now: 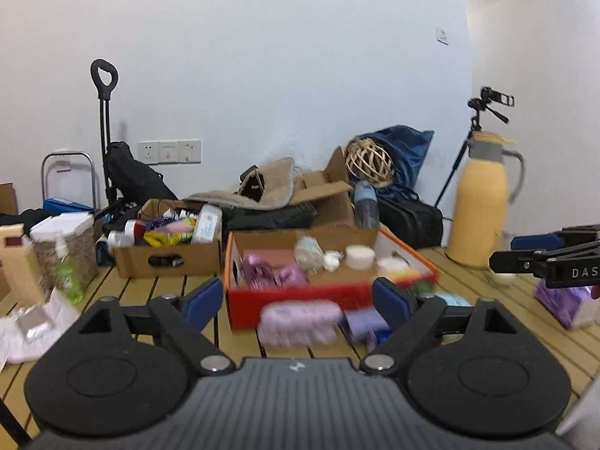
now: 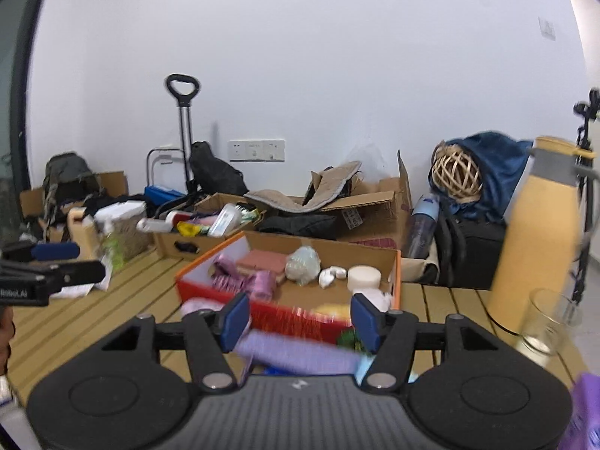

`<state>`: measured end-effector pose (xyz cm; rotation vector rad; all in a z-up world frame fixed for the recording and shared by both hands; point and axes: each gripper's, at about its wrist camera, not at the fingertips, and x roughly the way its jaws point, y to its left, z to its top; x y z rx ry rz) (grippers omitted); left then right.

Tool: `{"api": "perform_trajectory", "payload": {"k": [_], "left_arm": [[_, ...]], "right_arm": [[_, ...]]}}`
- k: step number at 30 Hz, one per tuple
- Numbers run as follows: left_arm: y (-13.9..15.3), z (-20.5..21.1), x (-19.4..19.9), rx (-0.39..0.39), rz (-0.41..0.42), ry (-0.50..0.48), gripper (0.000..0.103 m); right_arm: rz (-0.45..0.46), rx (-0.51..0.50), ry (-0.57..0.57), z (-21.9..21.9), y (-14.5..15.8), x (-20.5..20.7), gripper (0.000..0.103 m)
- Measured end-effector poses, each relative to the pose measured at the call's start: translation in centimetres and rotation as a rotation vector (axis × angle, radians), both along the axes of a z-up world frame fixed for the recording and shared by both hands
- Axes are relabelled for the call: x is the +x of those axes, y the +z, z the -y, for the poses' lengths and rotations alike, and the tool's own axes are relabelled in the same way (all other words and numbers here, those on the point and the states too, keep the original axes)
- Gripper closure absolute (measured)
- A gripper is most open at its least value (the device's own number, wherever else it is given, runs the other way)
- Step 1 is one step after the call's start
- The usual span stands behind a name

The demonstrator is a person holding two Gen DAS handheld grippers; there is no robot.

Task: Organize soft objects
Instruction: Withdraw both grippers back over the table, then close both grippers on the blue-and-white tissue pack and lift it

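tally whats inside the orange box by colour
Going by the right wrist view of the orange box; some items are blurred or hidden by the near wall.
purple/pink bundles: 2
pink slab: 1
pale green clump: 1
white pieces: 3
total: 7 visible

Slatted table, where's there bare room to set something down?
Bare slats lie left of the red box, in front of the brown cardboard box. A smaller patch sits between the red box and the yellow jug. Right in front of the red box it is crowded with purple soft items.
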<state>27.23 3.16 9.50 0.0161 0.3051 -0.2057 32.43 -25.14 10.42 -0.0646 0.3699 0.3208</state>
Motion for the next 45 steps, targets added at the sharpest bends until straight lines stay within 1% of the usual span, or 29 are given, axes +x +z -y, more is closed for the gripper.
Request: {"api": "perform_trajectory", "payload": {"k": [2, 4, 5, 7, 8, 11, 15, 18, 24, 25, 26, 27, 28, 29, 31, 33, 34, 35, 37, 39, 40, 41, 42, 43, 44, 45], "left_arm": [[-1.2, 0.8, -2.8, -0.005, -0.014, 0.016, 0.006], [-2.6, 1.4, -5.3, -0.008, -0.032, 0.019, 0.004], [-3.1, 1.6, -6.4, -0.004, -0.046, 0.017, 0.004], [-3.8, 1.7, -7.8, -0.001, -0.083, 0.020, 0.004], [-4.0, 1.7, -8.3, 0.001, -0.092, 0.026, 0.004], [-3.8, 1.5, -9.1, 0.003, -0.083, 0.052, 0.004], [-3.4, 1.5, -8.9, -0.024, -0.074, 0.092, 0.001], [-3.7, 1.5, -8.1, -0.040, -0.096, 0.104, 0.001], [-5.3, 3.1, -4.6, -0.076, -0.166, 0.067, 0.003], [-5.5, 3.6, -3.7, -0.098, -0.179, 0.052, 0.008], [-5.8, 4.1, -2.7, -0.124, -0.193, 0.040, 0.017], [-6.2, 4.5, -1.6, -0.146, -0.217, 0.032, 0.024], [-6.6, 5.1, -0.3, -0.171, -0.253, 0.026, 0.038], [-7.2, 5.6, 1.1, -0.206, -0.295, 0.019, 0.048], [-8.1, 6.3, 3.5, -0.276, -0.373, -0.008, 0.055], [-9.2, 6.8, 6.0, -0.350, -0.456, -0.036, 0.059], [-9.6, 7.0, 6.9, -0.377, -0.478, -0.047, 0.060], [-10.0, 7.2, 7.8, -0.396, -0.489, -0.054, 0.060], [-10.4, 7.4, 9.4, -0.413, -0.502, -0.058, 0.060], [-10.8, 7.5, 10.7, -0.428, -0.504, -0.054, 0.060], [-11.0, 7.5, 11.3, -0.432, -0.508, -0.053, 0.063], [-11.3, 7.4, 11.8, -0.438, -0.519, -0.047, 0.071], [-11.5, 7.2, 12.2, -0.446, -0.526, -0.044, 0.075], [-11.7, 6.6, 12.3, -0.460, -0.531, -0.025, 0.084], [-11.8, 5.6, 12.3, -0.485, -0.526, 0.008, 0.087], [-11.9, 4.5, 12.2, -0.507, -0.512, 0.036, 0.087]], "right_arm": [[0.011, -0.006, 0.000, -0.1, -0.9, -3.3, 0.038], [0.019, -0.022, 0.016, -0.2, -2.3, -6.4, 0.032], [0.028, -0.047, 0.038, -0.2, -3.3, -8.2, 0.031], [0.015, -0.065, 0.033, -0.2, -4.9, -10.5, 0.031], [-0.008, -0.057, 0.032, 0.0, -5.6, -11.6, 0.031], [-0.043, -0.018, 0.053, 0.4, -6.6, -13.3, 0.031], [-0.031, -0.020, 0.015, 0.6, -6.8, -14.2, 0.031], [-0.026, -0.010, -0.003, 1.0, -6.8, -13.9, 0.031], [-0.095, 0.034, -0.019, 1.8, -7.8, -10.8, 0.031], [-0.110, 0.049, -0.010, 1.9, -7.9, -9.9, 0.031], [-0.119, 0.064, -0.001, 2.0, -8.0, -8.9, 0.031], [-0.129, 0.077, 0.011, 2.0, -8.2, -7.9, 0.031], [-0.141, 0.094, 0.029, 2.0, -8.4, -6.2, 0.033], [-0.157, 0.110, 0.035, 2.0, -8.7, -4.8, 0.035], [-0.210, 0.153, 0.035, 2.1, -9.4, -0.8, 0.045], [-0.250, 0.176, 0.026, 1.8, -10.1, 2.9, 0.046], [-0.260, 0.179, 0.013, 1.5, -10.5, 4.3, 0.047], [-0.269, 0.176, -0.008, 1.3, -10.8, 6.0, 0.047], [-0.272, 0.171, -0.011, 0.8, -11.3, 8.7, 0.048], [-0.295, 0.183, -0.009, 0.6, -11.8, 10.8, 0.049], [-0.310, 0.199, -0.008, 0.5, -12.1, 11.8, 0.052], [-0.331, 0.217, -0.010, 0.5, -12.5, 12.7, 0.056], [-0.358, 0.237, -0.016, 0.6, -13.0, 13.2, 0.068], [-0.386, 0.262, -0.017, 0.7, -13.4, 13.3, 0.078], [-0.392, 0.292, -0.015, 0.9, -13.5, 12.9, 0.078], [-0.398, 0.302, -0.016, 1.0, -13.4, 12.1, 0.080]]}}
